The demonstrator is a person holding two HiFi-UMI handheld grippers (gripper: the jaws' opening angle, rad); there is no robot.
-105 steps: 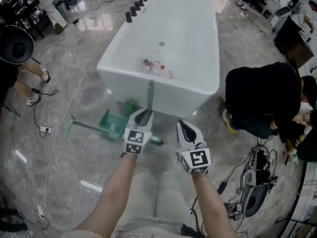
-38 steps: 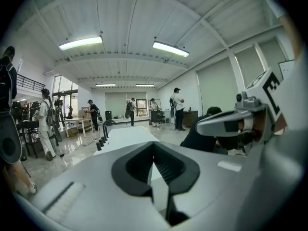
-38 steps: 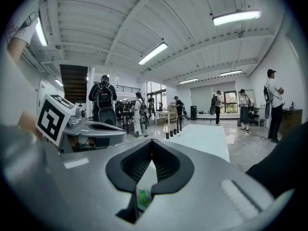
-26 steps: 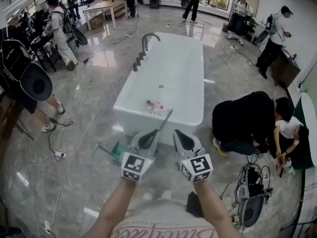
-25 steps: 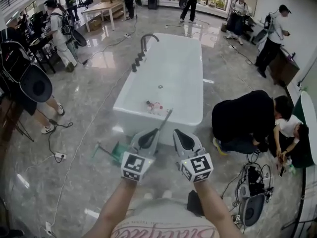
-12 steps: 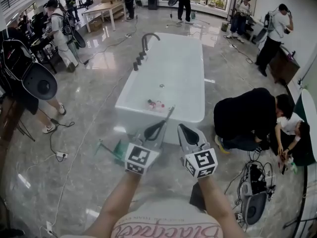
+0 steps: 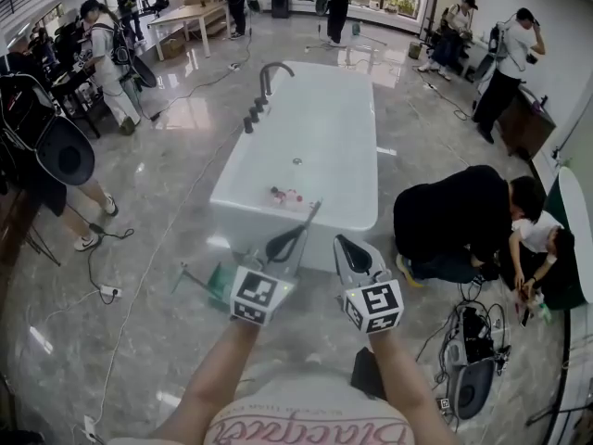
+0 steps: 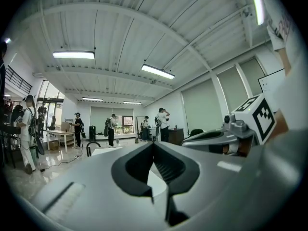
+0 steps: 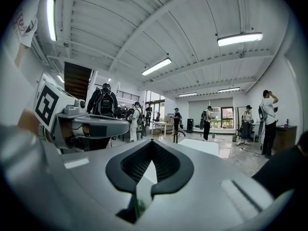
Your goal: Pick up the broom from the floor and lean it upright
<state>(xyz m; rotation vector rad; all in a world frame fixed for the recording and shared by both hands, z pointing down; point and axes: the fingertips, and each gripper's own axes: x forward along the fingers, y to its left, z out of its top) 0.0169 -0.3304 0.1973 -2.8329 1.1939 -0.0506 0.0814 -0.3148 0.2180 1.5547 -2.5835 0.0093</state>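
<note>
The broom's thin grey handle (image 7: pixel 311 219) slants up against the near rim of the white bathtub (image 7: pixel 324 128); its lower part is hidden behind my left gripper. My left gripper (image 7: pixel 302 233) is held level just left of the handle and is shut. In the left gripper view, the left gripper (image 8: pixel 154 142) has its pads together with nothing between them. My right gripper (image 7: pixel 340 241) hovers level to the right of the handle, apart from it. The right gripper view shows the right gripper (image 9: pixel 154 141) with its tips meeting and nothing held.
A green dustpan (image 7: pixel 220 284) lies on the marble floor left of my grippers. A person in black (image 7: pixel 454 221) crouches close on the right, with cables and gear (image 7: pixel 468 360) on the floor beside them. Other people stand at the left and the far end.
About four seconds ago the handle stood upright at my left gripper; now it slants against the tub rim. Over the last second both grippers have stayed almost still.
</note>
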